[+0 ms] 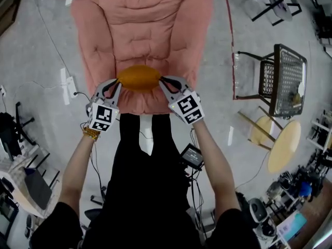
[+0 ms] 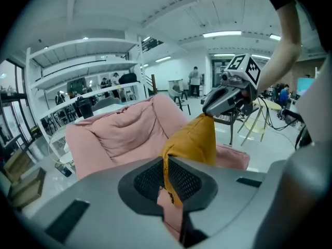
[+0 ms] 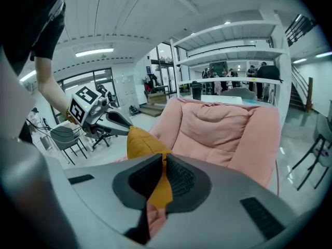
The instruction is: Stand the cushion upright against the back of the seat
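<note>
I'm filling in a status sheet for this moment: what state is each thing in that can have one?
Orange fabric cushion: held by both ends, crosswise over the seat front, not against the backrest.
Pink padded armchair: standing upright, backrest bare.
Left gripper: jaws shut on one cushion corner.
Right gripper: jaws shut on the opposite corner.

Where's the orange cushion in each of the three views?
Head view: orange cushion upper centre, over the seat.
Left gripper view: cushion centre, rising rightward from the jaws.
Right gripper view: cushion left of centre, above the jaws.
Shared landmark: pink armchair behind it.
</note>
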Action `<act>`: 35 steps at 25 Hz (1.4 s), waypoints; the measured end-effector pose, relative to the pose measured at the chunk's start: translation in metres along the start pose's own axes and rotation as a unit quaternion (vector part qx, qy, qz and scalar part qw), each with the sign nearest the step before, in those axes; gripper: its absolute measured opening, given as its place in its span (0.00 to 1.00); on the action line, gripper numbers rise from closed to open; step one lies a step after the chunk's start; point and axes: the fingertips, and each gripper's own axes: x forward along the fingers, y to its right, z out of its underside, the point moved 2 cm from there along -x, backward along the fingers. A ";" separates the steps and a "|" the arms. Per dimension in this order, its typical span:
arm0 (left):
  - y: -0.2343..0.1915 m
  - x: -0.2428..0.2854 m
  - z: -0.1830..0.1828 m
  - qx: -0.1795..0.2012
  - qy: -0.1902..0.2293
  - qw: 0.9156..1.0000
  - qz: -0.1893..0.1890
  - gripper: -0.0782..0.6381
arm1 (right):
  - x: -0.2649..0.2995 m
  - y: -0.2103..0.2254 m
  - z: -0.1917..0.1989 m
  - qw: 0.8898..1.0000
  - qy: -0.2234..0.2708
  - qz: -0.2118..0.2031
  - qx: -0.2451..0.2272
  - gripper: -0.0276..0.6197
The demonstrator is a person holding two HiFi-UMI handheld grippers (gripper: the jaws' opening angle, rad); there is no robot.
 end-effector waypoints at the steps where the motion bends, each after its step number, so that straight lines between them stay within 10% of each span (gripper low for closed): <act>1: -0.003 0.003 0.002 0.007 0.003 1.000 -0.004 0.16 | 0.005 0.002 0.000 1.000 0.002 0.005 -0.003 0.10; 35: -0.054 0.111 0.059 -0.023 -0.019 1.000 0.008 0.16 | 0.109 0.073 0.043 0.999 -0.019 0.036 0.026 0.09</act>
